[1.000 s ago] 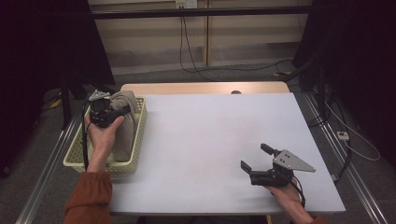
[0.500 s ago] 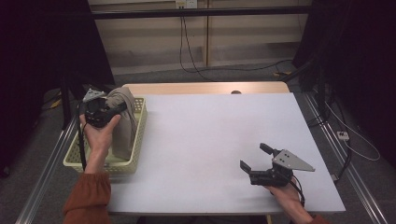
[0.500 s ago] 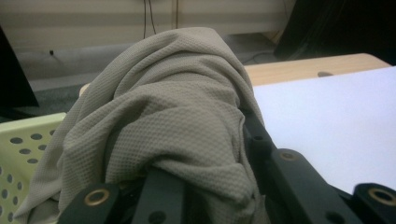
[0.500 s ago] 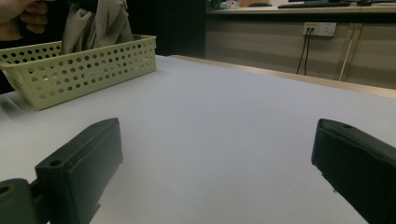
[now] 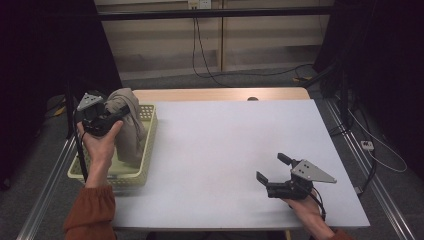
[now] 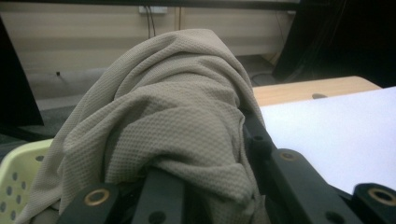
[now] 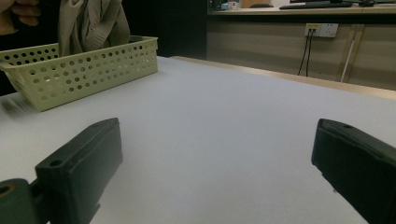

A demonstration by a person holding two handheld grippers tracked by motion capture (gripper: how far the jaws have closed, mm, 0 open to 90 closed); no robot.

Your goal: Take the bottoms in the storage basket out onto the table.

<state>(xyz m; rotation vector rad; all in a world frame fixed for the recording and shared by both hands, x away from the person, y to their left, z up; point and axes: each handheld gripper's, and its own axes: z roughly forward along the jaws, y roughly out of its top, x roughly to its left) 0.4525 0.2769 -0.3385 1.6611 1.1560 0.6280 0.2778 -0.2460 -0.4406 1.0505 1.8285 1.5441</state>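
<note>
A beige cloth (image 5: 126,125) hangs from my left gripper (image 5: 111,118), lifted above a pale yellow perforated basket (image 5: 141,167) at the table's left edge; its lower end still reaches into the basket. In the left gripper view the cloth (image 6: 177,121) drapes over the black jaws, which are shut on it. My right gripper (image 5: 272,170) rests low over the white table (image 5: 220,150) near the front right, jaws wide apart with nothing between them. From the right gripper view the basket (image 7: 79,70) and cloth (image 7: 93,21) stand far off at the left.
The white table top spreads between basket and right gripper. A wooden strip (image 5: 220,94) runs along its far edge. Cables (image 5: 210,55) hang down the back wall. Metal rails (image 5: 45,195) flank the table.
My left gripper has risen and shifted left and back, drawing the cloth higher out of the basket. The right gripper has stayed in place.
</note>
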